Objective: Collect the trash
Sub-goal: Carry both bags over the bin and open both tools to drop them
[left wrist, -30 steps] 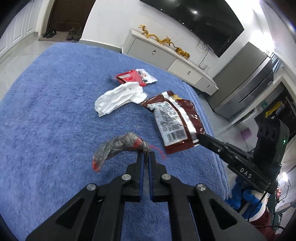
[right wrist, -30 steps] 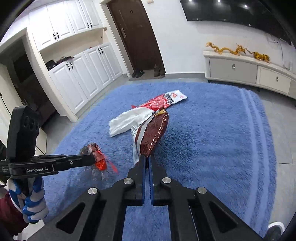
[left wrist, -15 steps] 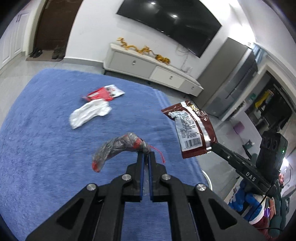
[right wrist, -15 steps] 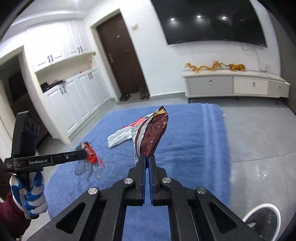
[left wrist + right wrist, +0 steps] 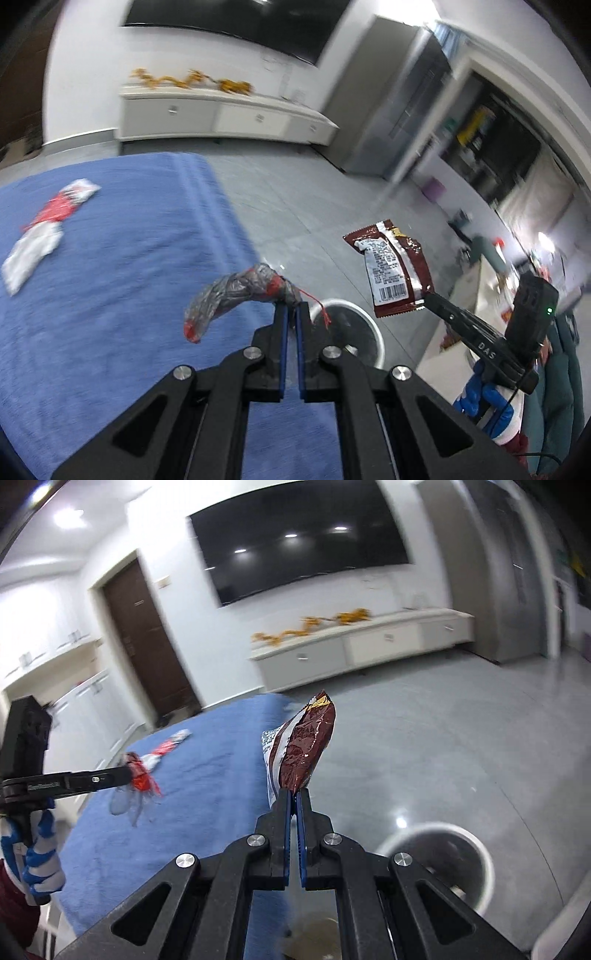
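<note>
My left tongs (image 5: 291, 306) pinch a crumpled clear plastic wrapper with red bits (image 5: 236, 291). My right tongs (image 5: 294, 794) clamp a dark red foil snack packet (image 5: 306, 746), both held above the grey floor (image 5: 424, 746) near a round white bin (image 5: 476, 853).

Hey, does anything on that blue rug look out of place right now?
Yes: a red-and-white snack wrapper and a crumpled white tissue lie loose on the blue rug, litter not yet collected. Nothing looks spilled or broken.
</note>
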Demonstrator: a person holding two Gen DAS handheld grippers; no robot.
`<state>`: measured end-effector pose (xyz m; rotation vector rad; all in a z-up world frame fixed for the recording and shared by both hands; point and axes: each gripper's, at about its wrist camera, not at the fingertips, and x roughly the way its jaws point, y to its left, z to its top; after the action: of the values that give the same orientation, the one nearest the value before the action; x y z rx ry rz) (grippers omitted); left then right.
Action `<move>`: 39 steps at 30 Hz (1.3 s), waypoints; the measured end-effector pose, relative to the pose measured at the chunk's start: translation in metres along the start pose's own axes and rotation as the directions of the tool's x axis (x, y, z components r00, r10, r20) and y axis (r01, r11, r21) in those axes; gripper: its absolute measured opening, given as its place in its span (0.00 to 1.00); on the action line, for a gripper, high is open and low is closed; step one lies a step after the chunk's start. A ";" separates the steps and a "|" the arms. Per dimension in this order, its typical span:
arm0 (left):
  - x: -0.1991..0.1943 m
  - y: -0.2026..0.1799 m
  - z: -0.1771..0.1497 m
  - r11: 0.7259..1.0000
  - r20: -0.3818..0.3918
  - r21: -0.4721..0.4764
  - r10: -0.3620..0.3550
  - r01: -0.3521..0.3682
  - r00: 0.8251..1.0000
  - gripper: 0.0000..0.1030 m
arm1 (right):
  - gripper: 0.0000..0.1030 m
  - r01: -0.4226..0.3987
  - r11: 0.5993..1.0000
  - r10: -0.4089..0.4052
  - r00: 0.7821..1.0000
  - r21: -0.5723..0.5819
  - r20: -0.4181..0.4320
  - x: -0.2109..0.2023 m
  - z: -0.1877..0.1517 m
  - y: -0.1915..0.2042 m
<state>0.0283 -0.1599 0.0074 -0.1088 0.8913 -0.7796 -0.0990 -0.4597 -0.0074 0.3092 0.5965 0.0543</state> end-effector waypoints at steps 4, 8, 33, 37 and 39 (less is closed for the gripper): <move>0.052 -0.049 0.003 0.995 -0.089 0.086 -0.044 0.051 0.995 0.03 | 0.04 0.105 0.990 -0.105 0.994 0.095 -0.012 -0.012 -0.019 -0.055; 0.103 -0.089 0.000 0.984 -0.179 0.155 -0.059 0.088 0.982 0.03 | 0.04 0.203 0.968 -0.196 0.979 0.147 -0.062 -0.007 -0.040 -0.096; 0.337 -0.132 -0.018 0.991 -0.514 -0.021 -0.126 0.135 0.848 0.51 | 0.39 0.469 0.840 -0.355 0.855 0.271 -0.379 0.088 -0.119 -0.192; 0.320 -0.122 -0.015 0.990 -0.492 -0.019 -0.129 0.137 0.861 0.51 | 0.39 0.501 0.832 -0.395 0.837 0.239 -0.380 0.084 -0.112 -0.187; 0.305 -0.117 -0.011 0.993 -0.466 0.003 -0.107 0.122 0.879 0.51 | 0.39 0.504 0.836 -0.408 0.835 0.215 -0.369 0.082 -0.105 -0.179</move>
<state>0.0694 -0.4406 -0.1547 0.0605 1.3373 -0.9510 -0.0964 -0.5901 -0.1880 0.4535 0.9857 -0.4749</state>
